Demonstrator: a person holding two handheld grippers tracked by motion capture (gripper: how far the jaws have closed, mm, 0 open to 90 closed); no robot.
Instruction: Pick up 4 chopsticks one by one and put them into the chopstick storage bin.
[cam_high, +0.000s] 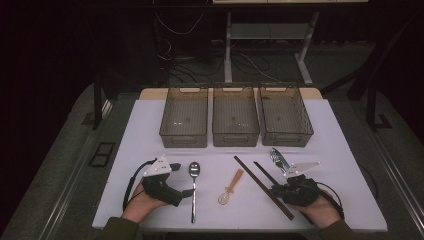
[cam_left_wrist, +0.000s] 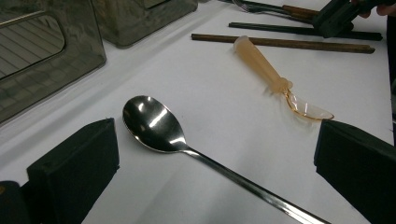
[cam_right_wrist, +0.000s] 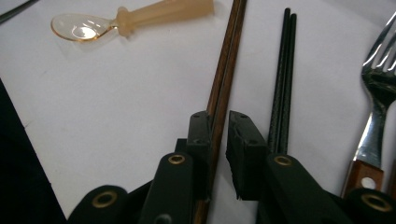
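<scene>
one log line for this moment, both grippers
left gripper: open, astride metal spoon | right gripper: jaws around brown chopsticks, small gap left | bins: empty

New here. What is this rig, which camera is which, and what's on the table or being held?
No robot arm: a person holds a hand-held two-jaw gripper in each hand. The high view looks down on the white table. The other two cameras ride on the grippers and look along their black jaws.

At the back stand three grey bins, nothing visible in them. In front lie a metal spoon, a translucent amber spoon, brown chopsticks, black chopsticks and a fork.

The left gripper is open, with the metal spoon lying between its jaws, untouched. The right gripper has its jaws nearly together around the brown chopsticks; a small gap remains on one side, so no firm grip yet.
</scene>
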